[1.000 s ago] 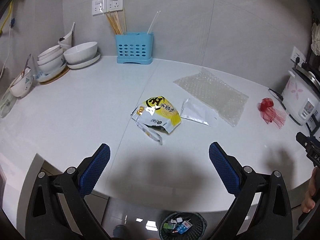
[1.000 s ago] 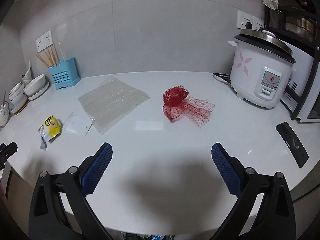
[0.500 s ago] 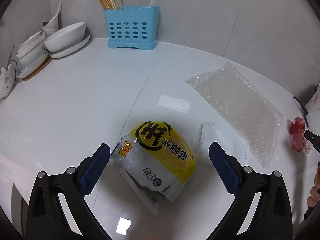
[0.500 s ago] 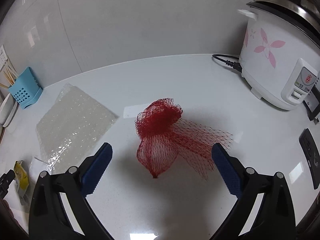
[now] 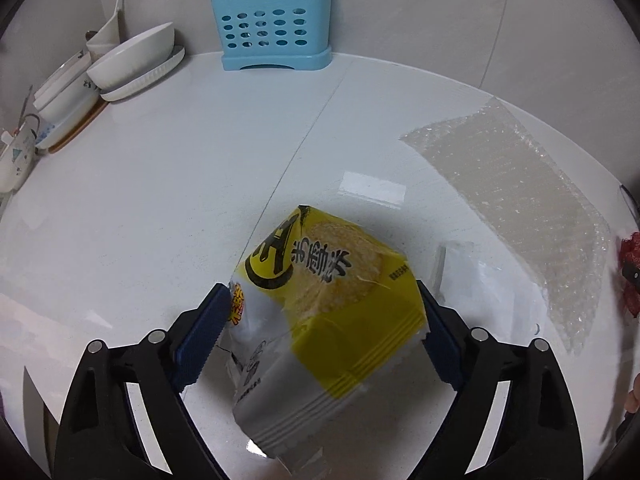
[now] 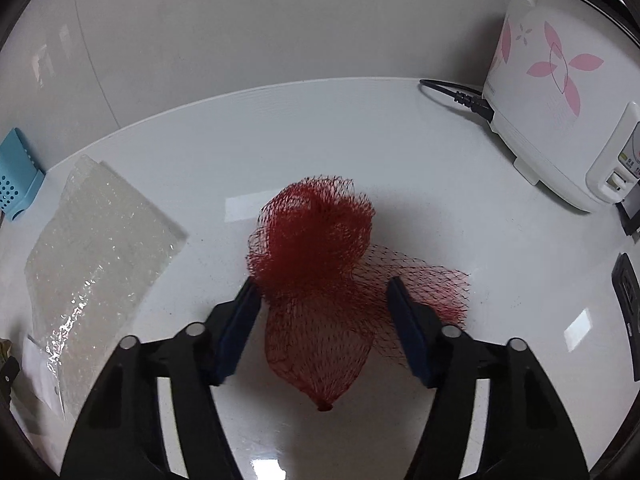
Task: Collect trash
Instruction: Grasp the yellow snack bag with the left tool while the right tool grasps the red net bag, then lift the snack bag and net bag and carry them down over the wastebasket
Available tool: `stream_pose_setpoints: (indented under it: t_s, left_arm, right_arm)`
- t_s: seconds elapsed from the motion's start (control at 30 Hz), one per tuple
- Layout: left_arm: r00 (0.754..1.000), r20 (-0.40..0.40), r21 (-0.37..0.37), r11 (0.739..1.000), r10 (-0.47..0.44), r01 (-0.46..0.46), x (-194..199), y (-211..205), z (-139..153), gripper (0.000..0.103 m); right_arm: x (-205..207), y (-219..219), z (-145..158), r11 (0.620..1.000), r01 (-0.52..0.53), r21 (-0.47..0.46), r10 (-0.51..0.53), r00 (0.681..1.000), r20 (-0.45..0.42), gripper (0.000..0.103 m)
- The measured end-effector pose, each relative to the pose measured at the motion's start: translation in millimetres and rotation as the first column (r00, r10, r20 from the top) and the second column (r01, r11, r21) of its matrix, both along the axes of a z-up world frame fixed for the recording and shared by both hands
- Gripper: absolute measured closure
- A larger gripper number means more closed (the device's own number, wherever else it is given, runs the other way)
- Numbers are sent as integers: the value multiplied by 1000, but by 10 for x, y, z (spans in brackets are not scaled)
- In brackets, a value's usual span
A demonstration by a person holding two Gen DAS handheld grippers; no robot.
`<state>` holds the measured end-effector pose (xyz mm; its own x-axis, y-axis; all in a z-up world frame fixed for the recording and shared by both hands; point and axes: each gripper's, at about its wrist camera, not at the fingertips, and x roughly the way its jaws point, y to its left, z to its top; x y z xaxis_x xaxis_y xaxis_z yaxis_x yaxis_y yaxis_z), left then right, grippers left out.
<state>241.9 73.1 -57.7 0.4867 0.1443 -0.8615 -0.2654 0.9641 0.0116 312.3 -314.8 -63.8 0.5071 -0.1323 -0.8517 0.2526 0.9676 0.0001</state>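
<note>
While left gripper (image 5: pixel 322 320) closes, yellow bag (image 5: pixel 320 300) upright, long axis vertical

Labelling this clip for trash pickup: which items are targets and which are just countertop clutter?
Trash:
yellow snack bag, between the left gripper pads
red mesh net, between the right gripper pads
bubble wrap
clear plastic bag

Not trash:
blue utensil holder
bowls
rice cooker
</note>
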Motion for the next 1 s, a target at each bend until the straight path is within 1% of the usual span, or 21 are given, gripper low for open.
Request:
stream_pose_setpoints:
  t_s: [0.03, 0.07, 0.1, 0.13, 0.17, 0.2, 0.23, 0.27, 0.43, 0.7, 0.83, 1.0]
  left_arm:
    - [1000, -1, 2, 1000, -2, 2, -3, -8, 10, 32]
    - [1000, -3, 17, 1000, -2, 2, -11, -18, 22, 44]
    - [1000, -4, 26, 1000, -4, 4, -19, -27, 34, 51]
    - [1000, -4, 29, 1000, -10, 10, -25, -37, 47, 66]
    - [1000, -3, 31, 999, -17, 17, -31, -45, 58, 79]
    - [1000, -2, 33, 999, -22, 22, -39, -52, 71, 81]
    - [1000, 2, 28, 999, -27, 27, -53, -58, 87, 85]
    - [999, 6, 24, 999, -33, 33, -66, -62, 103, 94]
    - [998, 30, 24, 998, -61, 60, -163, -114, 181, 95]
    - [994, 58, 27, 996, -88, 87, -370, -190, 355, 95]
    - [991, 78, 24, 994, -108, 107, -541, -247, 478, 95]
    - [983, 118, 3, 990, -139, 140, -827, -300, 661, 95]
  right_arm:
    - [-3, -2, -18, 1000, -5, 1, 5, 1000, -8, 69]
    - [-18, -6, -21, 1000, -4, -8, 4, 1000, -4, 74]
    - [-39, -11, -15, 1000, -6, -14, 6, 1000, 5, 88]
    - [-49, -18, -17, 1000, -12, -10, 12, 1000, 4, 96]
    - [-63, -32, -20, 1000, -14, -1, 14, 1000, 2, 96]
    - [-83, -38, -10, 1000, -16, 1, 16, 1000, 7, 98]
    - [-105, -34, 7, 1000, -19, -1, 20, 1000, 17, 99]
    - [-128, -38, 24, 1000, -24, -5, 24, 999, 26, 99]
    - [-251, -60, 139, 999, -47, -27, 48, 997, 59, 100]
    - [-508, -20, 373, 996, -83, -28, 86, 992, 95, 100]
    - [-687, 3, 521, 995, -96, -23, 98, 988, 120, 100]
    - [-1010, 126, 717, 992, -113, -61, 122, 979, 162, 100]
